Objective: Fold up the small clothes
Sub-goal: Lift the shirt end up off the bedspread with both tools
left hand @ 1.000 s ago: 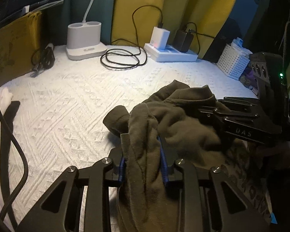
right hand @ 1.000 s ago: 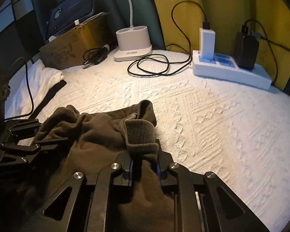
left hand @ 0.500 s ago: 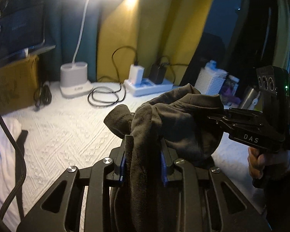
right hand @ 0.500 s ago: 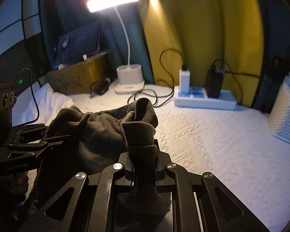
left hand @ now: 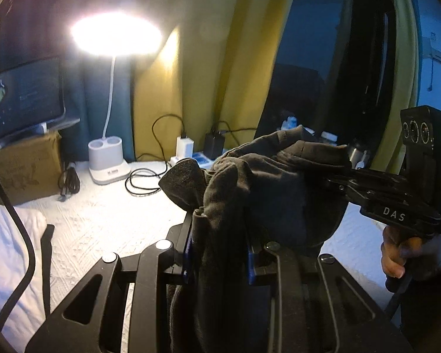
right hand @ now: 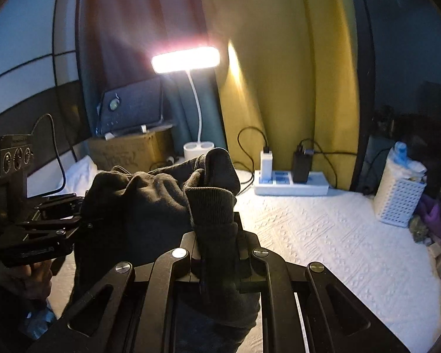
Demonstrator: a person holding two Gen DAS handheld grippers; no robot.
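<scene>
A dark olive fleece garment (left hand: 273, 194) hangs in the air between both grippers, above the white textured bed cover (left hand: 108, 214). My left gripper (left hand: 219, 244) is shut on a bunched edge of it. My right gripper (right hand: 217, 235) is shut on a ribbed cuff or hem (right hand: 211, 203). The garment (right hand: 138, 203) sags between the two grips and its lower part is hidden behind the gripper bodies. The right gripper (left hand: 338, 181) shows at the right of the left wrist view, the left gripper (right hand: 79, 214) at the left of the right wrist view.
A lit white desk lamp (right hand: 195, 150) stands at the back with a coiled black cable (left hand: 144, 181). A power strip with chargers (right hand: 291, 182) lies by the yellow curtain. A white perforated basket (right hand: 398, 197) stands at the right, a cardboard box (left hand: 26, 164) and white cloth (left hand: 3, 241) at the left.
Both grippers have lifted the garment up off the bed cover, still shut on it. The views have tilted upward, so the lamp head and curtains now show.
</scene>
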